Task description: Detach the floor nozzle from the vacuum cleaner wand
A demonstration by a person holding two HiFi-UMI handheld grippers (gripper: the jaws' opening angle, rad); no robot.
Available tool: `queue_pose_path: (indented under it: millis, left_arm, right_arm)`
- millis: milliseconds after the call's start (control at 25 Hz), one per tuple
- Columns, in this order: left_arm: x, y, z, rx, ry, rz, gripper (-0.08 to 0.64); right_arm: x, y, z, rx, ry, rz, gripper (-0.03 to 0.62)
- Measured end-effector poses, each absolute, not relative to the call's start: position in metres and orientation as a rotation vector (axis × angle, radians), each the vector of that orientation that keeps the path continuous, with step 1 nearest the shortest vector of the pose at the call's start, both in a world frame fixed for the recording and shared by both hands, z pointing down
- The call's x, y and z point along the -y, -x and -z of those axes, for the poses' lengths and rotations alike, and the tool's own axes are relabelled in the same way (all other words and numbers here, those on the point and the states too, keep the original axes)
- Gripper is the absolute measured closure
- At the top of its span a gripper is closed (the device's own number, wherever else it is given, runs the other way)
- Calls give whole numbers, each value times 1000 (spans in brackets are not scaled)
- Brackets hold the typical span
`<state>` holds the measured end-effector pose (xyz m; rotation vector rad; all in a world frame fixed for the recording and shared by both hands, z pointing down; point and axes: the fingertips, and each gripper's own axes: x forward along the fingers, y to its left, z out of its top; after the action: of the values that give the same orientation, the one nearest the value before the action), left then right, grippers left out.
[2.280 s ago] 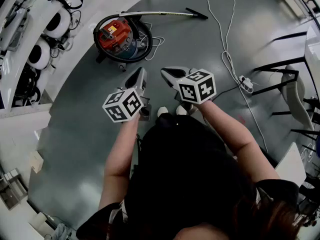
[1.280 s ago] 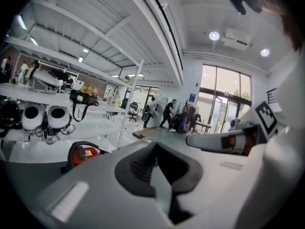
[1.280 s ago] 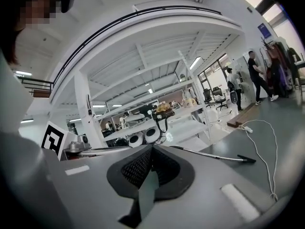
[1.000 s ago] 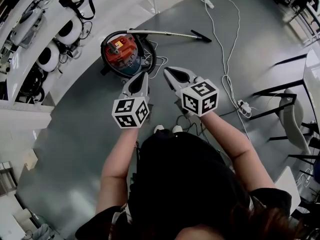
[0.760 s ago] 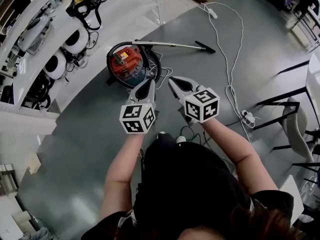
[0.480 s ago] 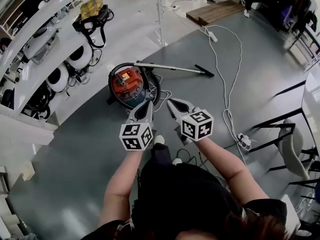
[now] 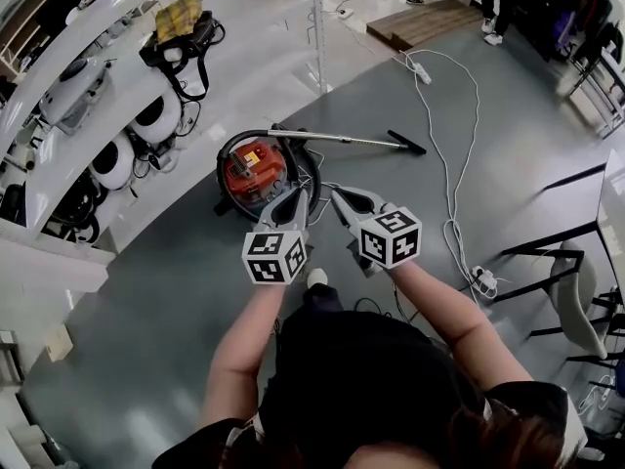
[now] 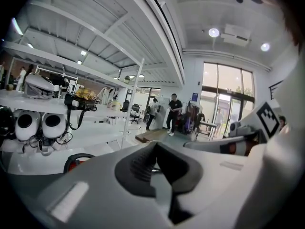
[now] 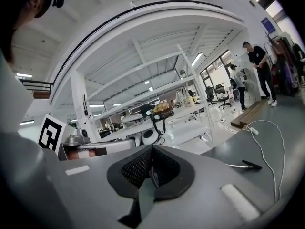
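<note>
1. Grey floor fills the middle of a large hall, with white shelving along its left edge and one black bag on that side.
2. Two people stand at the far end: a person in black and another person just beside.
3. One vacuum cleaner with a red body in a black ring sits on the floor, just ahead of both grippers.
4. One metal wand lies flat, reaching from the cleaner toward the right.
5. One black floor nozzle sits on the wand's far end, joined to it and well apart from both grippers.
6. One white cable snakes down the floor to the right of the nozzle.
7. Two grippers are held side by side in the air: the left gripper and the right gripper. Each carries one marker cube.
8. The left gripper's jaws are pressed together with nothing between them, and the right gripper's are the same.
</note>
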<state>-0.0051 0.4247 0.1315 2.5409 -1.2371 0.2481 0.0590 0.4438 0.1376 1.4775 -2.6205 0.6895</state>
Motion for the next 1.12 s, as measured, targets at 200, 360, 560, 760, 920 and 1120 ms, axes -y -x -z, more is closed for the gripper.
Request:
queue_pose_path:
  millis: [200, 360, 560, 760, 920, 1120]
  left_arm:
    - [-377, 18, -140, 1212, -2524, -282, 549]
    - [-339, 32, -144, 1204, -2518, -303, 549]
    - [-300, 46, -151, 1142, -2502, -298, 549]
    - [-267, 54, -168, 1119, -2520, -356, 549]
    - [-251, 54, -184, 1103, -2487, -351, 549]
    - [-221, 47, -199, 1159, -2408, -392, 549]
  right_arm:
    - [-392, -45, -145, 2603, -1470, -729, 600]
    - [-352, -31, -151, 2598, -1443, -738, 600]
    - [-313, -14, -160, 2603, -1407, -754, 600]
    - [-280, -13, -176, 2606, -1410, -805, 600]
    - [-261, -18, -195, 2580, -1378, -852, 600]
    - [-228, -28, -206, 2561, -1303, -879, 600]
